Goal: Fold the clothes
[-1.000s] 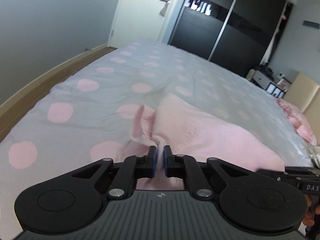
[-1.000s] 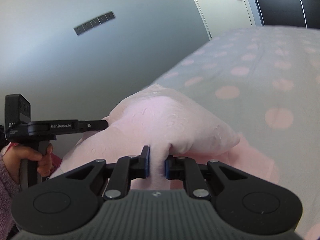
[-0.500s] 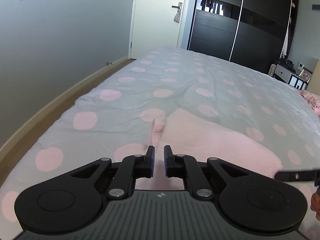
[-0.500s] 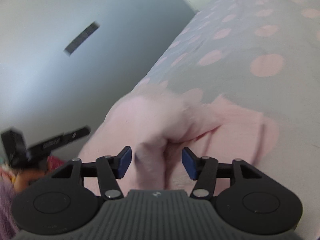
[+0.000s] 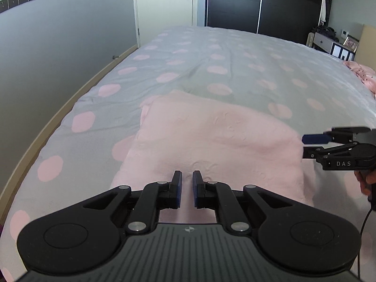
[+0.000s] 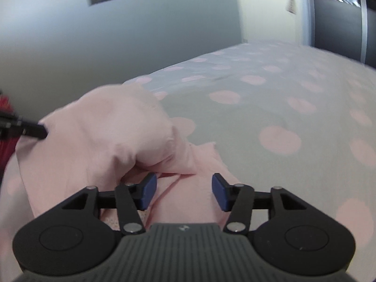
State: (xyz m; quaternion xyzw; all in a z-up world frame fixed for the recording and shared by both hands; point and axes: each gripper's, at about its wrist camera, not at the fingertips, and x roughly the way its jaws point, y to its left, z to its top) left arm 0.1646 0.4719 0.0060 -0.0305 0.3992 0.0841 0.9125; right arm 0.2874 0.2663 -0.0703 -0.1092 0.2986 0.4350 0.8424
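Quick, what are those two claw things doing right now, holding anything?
Left gripper: shut, holding nothing; pink garment lies below.
Right gripper: jaws just opened, garment let go.

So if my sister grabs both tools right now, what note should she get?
Left tool: shut, holding nothing, over the near edge of the pink garment.
Right tool: open, jaws just opened; cloth lies loose between them, not pinched.
The pink garment lies on the dotted bed cover, folded over once, puffed up at the Right tool end.
Left to do: probably flatten that bump, then fold again.
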